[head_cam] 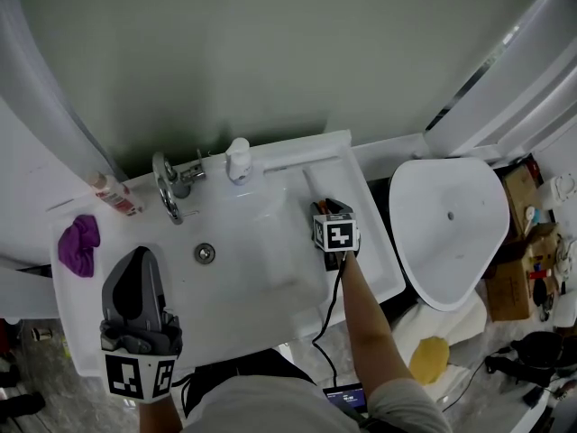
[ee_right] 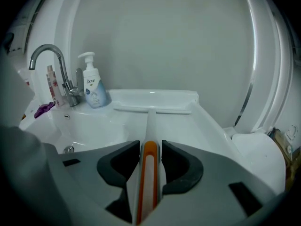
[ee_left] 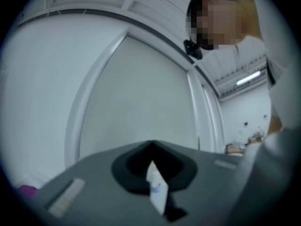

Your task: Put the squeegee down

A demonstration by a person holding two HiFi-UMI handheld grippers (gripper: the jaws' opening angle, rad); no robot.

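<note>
A white squeegee with an orange stripe along its handle (ee_right: 149,173) lies on the right ledge of the white sink (head_cam: 270,282), its blade (ee_right: 153,108) across the far end of the ledge. My right gripper (ee_right: 150,146) (head_cam: 330,207) points down along the handle. The handle runs between its dark pads (ee_right: 181,166) with thin gaps at each side, so the gripper is open. My left gripper (head_cam: 137,264) hovers over the sink's front left corner and points at the wall. Its tips (ee_left: 151,145) meet, shut, and a small white tab with a blue mark stands behind them.
A chrome faucet (head_cam: 168,188) (ee_right: 46,55), a white pump bottle (head_cam: 237,159) (ee_right: 94,86), a pink tube (head_cam: 115,195) and a purple cloth (head_cam: 79,244) sit along the sink's back and left. A toilet (head_cam: 446,233) stands right of the sink, with boxes (head_cam: 514,278) beyond it.
</note>
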